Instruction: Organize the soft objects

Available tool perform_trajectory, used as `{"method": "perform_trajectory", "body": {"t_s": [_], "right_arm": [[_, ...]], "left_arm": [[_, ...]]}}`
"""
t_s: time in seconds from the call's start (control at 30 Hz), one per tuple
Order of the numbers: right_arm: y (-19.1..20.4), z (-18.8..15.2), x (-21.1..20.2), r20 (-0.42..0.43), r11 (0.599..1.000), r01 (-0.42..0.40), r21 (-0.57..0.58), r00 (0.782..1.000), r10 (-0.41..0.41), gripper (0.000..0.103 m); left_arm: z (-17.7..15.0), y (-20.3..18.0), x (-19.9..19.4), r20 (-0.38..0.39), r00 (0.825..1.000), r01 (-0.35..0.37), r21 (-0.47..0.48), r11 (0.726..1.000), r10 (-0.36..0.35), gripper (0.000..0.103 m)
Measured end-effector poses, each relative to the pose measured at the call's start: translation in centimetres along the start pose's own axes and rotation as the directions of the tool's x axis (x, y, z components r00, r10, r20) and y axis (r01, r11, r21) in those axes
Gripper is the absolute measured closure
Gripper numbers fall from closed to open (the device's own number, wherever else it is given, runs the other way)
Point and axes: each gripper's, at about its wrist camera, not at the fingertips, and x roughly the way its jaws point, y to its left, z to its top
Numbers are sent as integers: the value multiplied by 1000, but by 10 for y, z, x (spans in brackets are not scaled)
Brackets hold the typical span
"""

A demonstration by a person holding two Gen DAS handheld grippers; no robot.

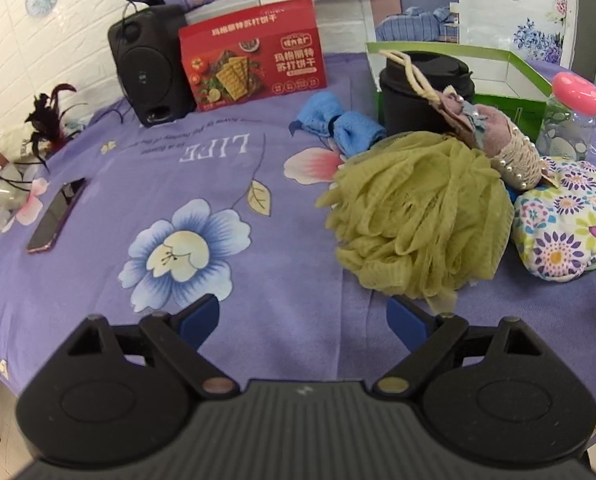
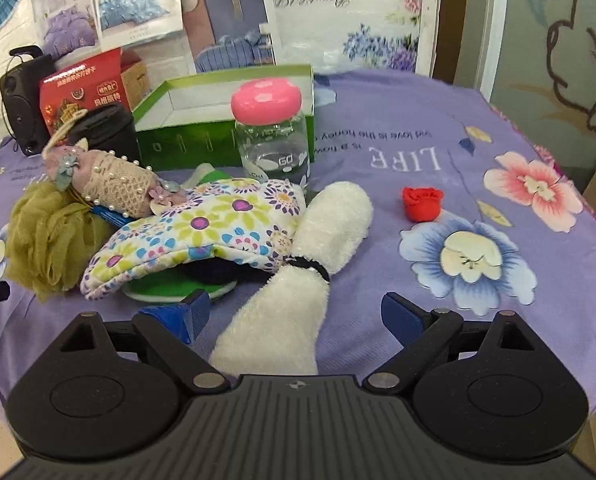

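Note:
An olive mesh bath pouf (image 1: 421,212) lies on the purple floral cloth, just ahead and right of my open, empty left gripper (image 1: 302,320). A lace-and-pearl pouch (image 1: 501,140) rests on it, a floral quilted mitt (image 1: 565,220) beside it, a blue knit towel (image 1: 337,124) behind. In the right wrist view the pouf (image 2: 46,240), pouch (image 2: 114,184) and mitt (image 2: 202,228) lie left. A white fluffy towel (image 2: 309,268) tied with a black band lies between the fingers of my open right gripper (image 2: 298,316). A red fabric rose (image 2: 421,202) sits right.
A green open box (image 2: 226,128), a pink-lidded glass jar (image 2: 272,132), a black cup (image 1: 421,96), a red cracker box (image 1: 254,56) and a black speaker (image 1: 150,64) stand at the back. A phone (image 1: 56,216) lies left, near feathered decor (image 1: 46,120).

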Motion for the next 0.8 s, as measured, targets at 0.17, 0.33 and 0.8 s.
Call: {"method": "perform_trajectory", "body": {"t_s": [0.17,0.33,0.8], "right_arm": [[-5,4,40,-92,999,32,43,995,-28,23],[-16,2,55,-147,996,84,11,986,-81,23],[-8,28,3,20,999,17,31,1000,-18,23]], "left_arm": [[7,-18,3,20,1000,22,41,999,-23,13],[9,-26,12,25,999,39,69,997,-41,13],[19,-15,-11,70,993,90,129,988,-100,13]]}}
